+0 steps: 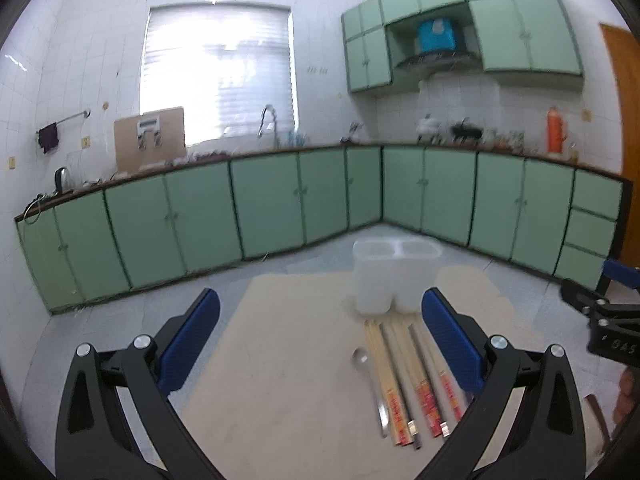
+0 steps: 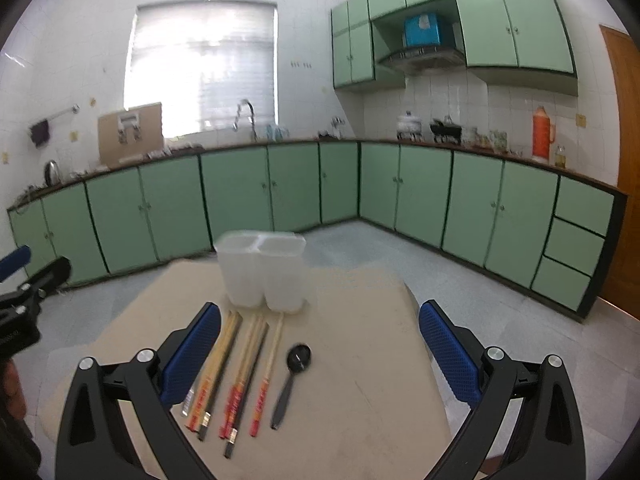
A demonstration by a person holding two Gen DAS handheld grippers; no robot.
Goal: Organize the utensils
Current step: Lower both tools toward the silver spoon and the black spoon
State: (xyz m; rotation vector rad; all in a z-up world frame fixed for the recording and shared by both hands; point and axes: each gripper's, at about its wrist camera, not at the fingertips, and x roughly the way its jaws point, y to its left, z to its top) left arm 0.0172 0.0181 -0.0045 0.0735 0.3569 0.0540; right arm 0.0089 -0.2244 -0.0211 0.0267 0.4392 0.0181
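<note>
A white two-compartment utensil holder (image 1: 394, 276) (image 2: 262, 272) stands upright at the far side of a beige table (image 1: 288, 360) (image 2: 360, 352). In front of it lie several chopsticks (image 1: 408, 380) (image 2: 236, 372) with red-orange ends, side by side. A silver spoon (image 1: 370, 384) lies at their left in the left wrist view. A dark spoon (image 2: 290, 380) lies at their right in the right wrist view. My left gripper (image 1: 320, 340) hovers open above the table, left of the utensils. My right gripper (image 2: 320, 344) is open over the dark spoon, holding nothing.
Green base cabinets (image 1: 280, 200) (image 2: 400, 188) run along the walls beyond a grey floor. The countertop carries a cardboard box (image 1: 149, 136), a tap, pots and an orange flask (image 2: 542, 130). A wooden door (image 2: 626, 160) stands at the right.
</note>
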